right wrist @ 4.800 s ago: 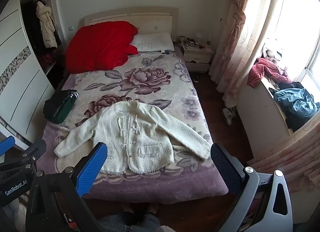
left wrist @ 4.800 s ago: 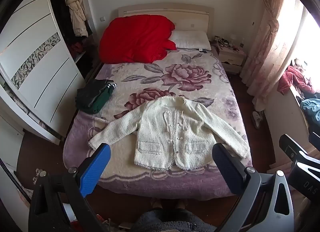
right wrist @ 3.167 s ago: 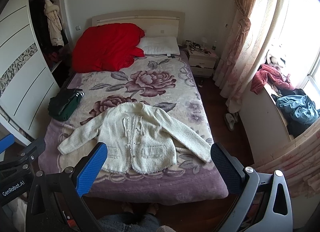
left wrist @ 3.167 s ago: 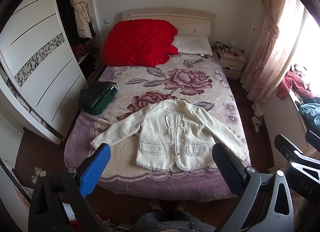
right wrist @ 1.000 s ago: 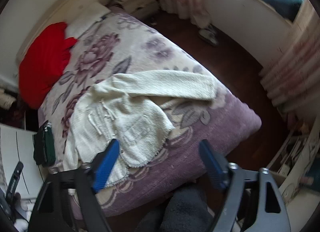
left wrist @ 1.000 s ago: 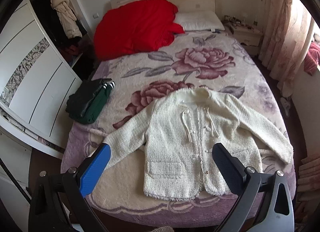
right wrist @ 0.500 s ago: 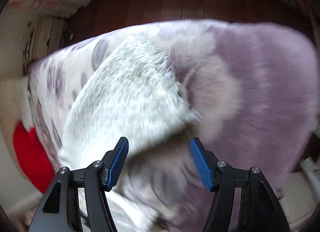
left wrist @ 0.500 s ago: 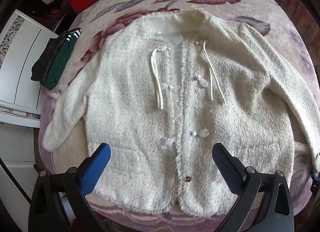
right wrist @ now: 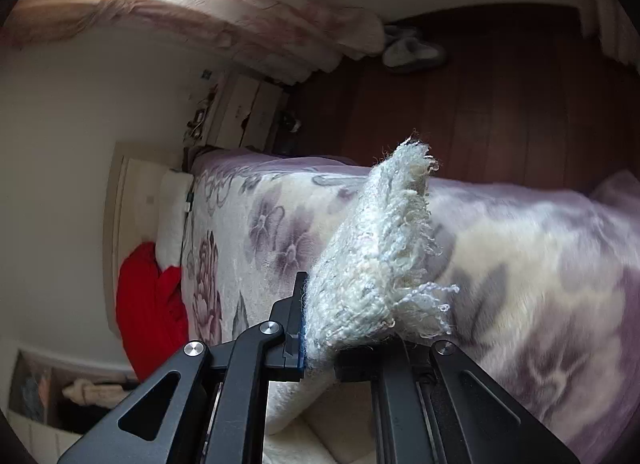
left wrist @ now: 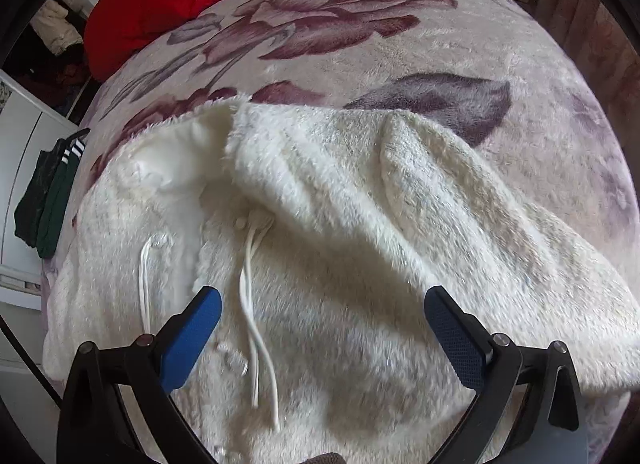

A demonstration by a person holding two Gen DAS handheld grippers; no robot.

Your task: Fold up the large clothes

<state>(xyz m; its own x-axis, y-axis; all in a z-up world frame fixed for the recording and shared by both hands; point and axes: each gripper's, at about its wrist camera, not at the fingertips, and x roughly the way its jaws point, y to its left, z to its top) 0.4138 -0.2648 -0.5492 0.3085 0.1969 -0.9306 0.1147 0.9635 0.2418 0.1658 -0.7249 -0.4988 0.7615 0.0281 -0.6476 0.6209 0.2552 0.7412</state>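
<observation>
my right gripper [right wrist: 320, 328] has its jaws clamped on the fringed cuff of the cream jacket [left wrist: 320, 223], lifted above the floral bedspread [left wrist: 400, 43], while my left gripper [left wrist: 320, 328] hovers with jaws spread wide, empty, over the jacket's front.

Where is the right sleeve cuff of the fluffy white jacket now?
In the right wrist view, the frayed cuff is clamped in the right gripper, lifted above the floral blanket.

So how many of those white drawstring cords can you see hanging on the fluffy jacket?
2. One cord lies on the jacket panel nearest the wardrobe; the other, doubled over, hangs from the opening's opposite edge. The lifted sleeve may hide more.
</observation>
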